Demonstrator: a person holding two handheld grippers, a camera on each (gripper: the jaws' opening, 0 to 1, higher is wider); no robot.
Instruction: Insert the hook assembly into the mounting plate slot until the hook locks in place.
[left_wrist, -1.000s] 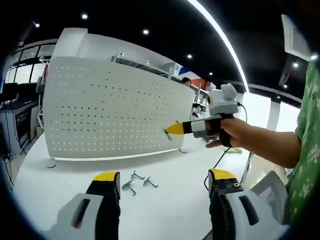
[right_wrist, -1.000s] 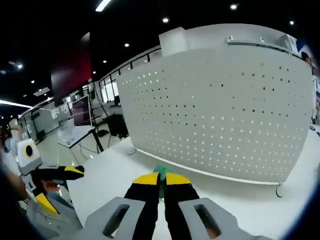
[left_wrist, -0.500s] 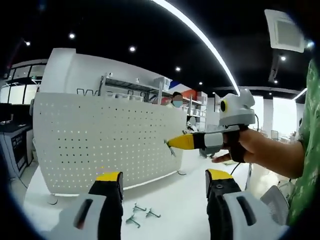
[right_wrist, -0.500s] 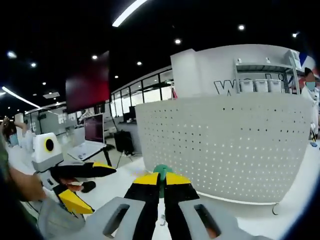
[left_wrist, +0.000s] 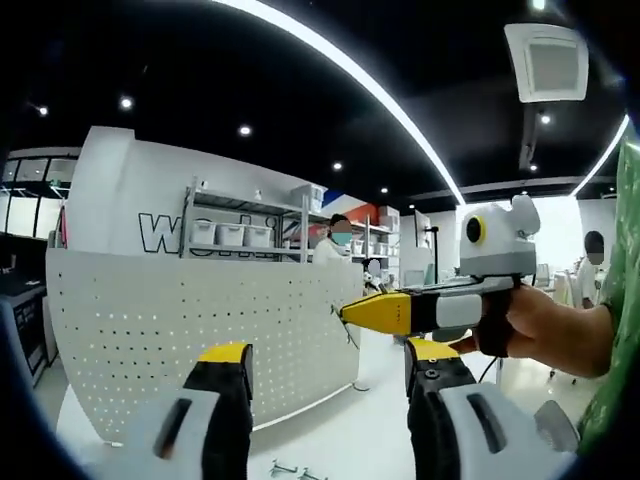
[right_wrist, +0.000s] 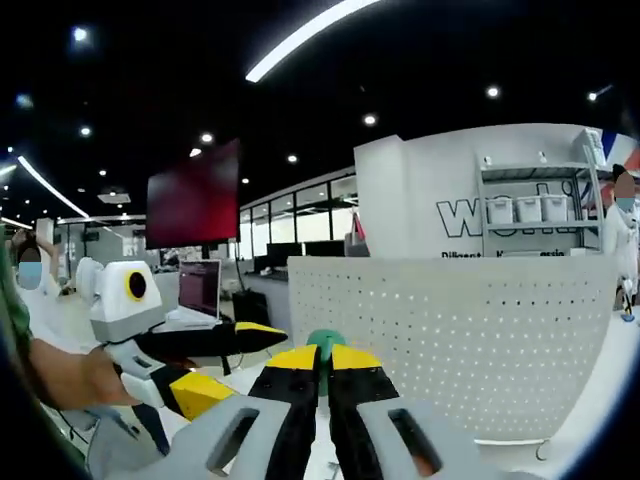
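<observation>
Your left gripper (left_wrist: 325, 357) is held up with its yellow-tipped jaws spread wide, nothing between them. Your right gripper (right_wrist: 322, 357) has its jaws pressed together on a small green-topped hook (right_wrist: 323, 343); in the left gripper view, the hook's thin metal wire (left_wrist: 345, 325) pokes from its tip. The white perforated mounting plate (left_wrist: 190, 325) stands upright on the white table (left_wrist: 345, 445), beyond both grippers. Spare metal hooks (left_wrist: 290, 469) lie on the table near its foot.
</observation>
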